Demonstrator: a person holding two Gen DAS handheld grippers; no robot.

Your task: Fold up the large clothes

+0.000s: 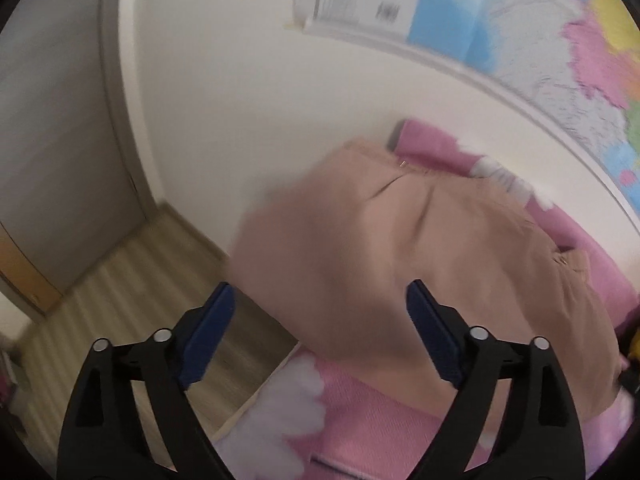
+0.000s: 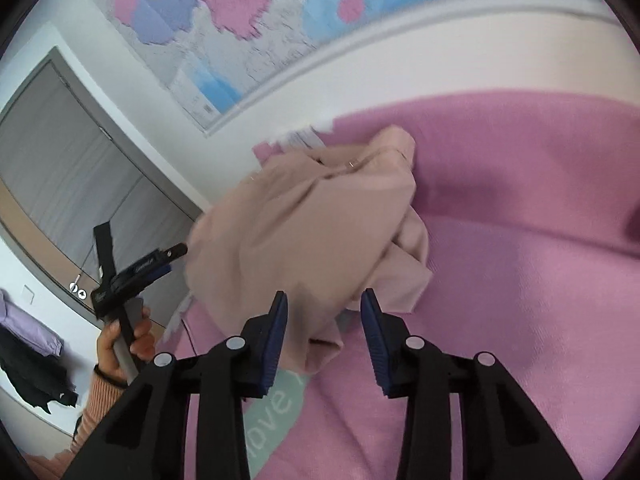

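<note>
Right wrist view: the right gripper [image 2: 323, 334], black with blue pads, stands part open, pads clear of the beige, soft, crumpled garment [image 2: 312, 224] bunched on the pink bedspread [image 2: 520, 280]. The left gripper [image 1: 320, 336] gapes wide, empty. Released unevenly, the loose heap may slump toward the wooden floor [image 1: 132, 280] beyond the bed's edge.

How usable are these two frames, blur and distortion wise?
Left wrist: heavy motion blur on the beige garment and wall map; the left tool stays sharp. Right wrist: milder blur, garment folds readable, map edge and door frame bowed by the fisheye. Both views: black vignette corners, soft even light, no glare.
</note>
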